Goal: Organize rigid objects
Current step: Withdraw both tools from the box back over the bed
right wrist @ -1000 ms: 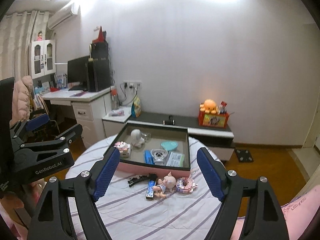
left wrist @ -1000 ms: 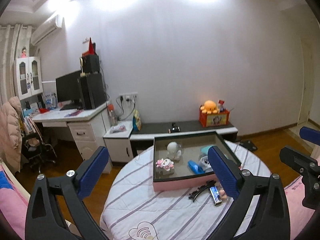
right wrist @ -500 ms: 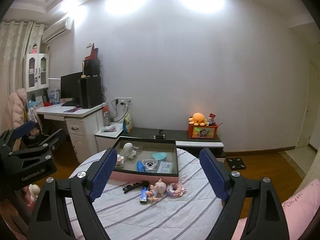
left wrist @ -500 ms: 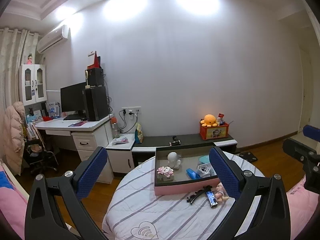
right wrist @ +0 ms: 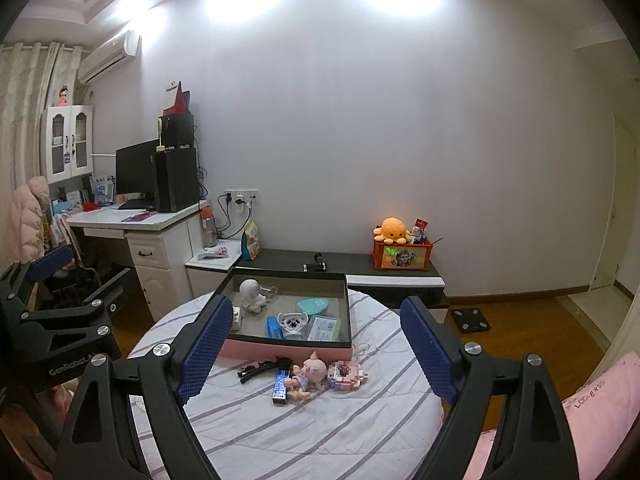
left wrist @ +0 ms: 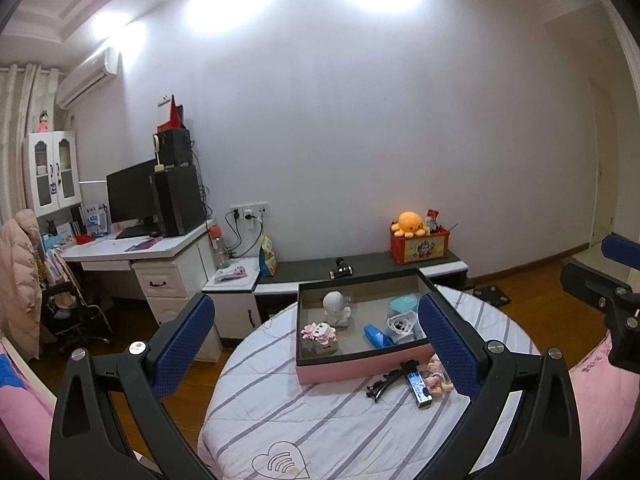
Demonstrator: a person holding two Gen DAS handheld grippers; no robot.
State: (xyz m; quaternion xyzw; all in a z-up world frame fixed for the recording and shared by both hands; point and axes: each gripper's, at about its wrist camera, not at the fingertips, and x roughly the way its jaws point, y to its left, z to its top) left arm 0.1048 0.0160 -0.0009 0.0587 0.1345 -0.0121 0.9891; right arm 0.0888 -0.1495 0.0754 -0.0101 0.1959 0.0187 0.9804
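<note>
A pink-walled tray (left wrist: 360, 365) (right wrist: 280, 350) sits on the round striped table (left wrist: 300, 420) (right wrist: 320, 432). It holds a white figurine (left wrist: 336, 308), a pink block toy (left wrist: 318, 334), a blue item (left wrist: 376, 336), a teal lid (right wrist: 314, 306) and a packet (right wrist: 324, 328). On the cloth in front of it lie a black hair clip (right wrist: 260, 368), a blue bar (right wrist: 281, 386), a pig doll (right wrist: 310, 372) and a pink block ring (right wrist: 344, 372). My left gripper (left wrist: 312, 316) and right gripper (right wrist: 318, 314) hover short of the table. Both are open and hold nothing.
A white desk (left wrist: 132, 242) with a monitor and a chair draped with a coat stand at the left. A low black bench (right wrist: 340, 260) behind the table carries a red box (right wrist: 402, 258) with an orange plush. Pink bedding (right wrist: 600, 400) lies at the right, and a scale (right wrist: 470, 318) on the floor.
In both views the table and tray look slightly smaller and farther off. The right gripper's fingers stand a little wider. Nothing on the table has moved.
</note>
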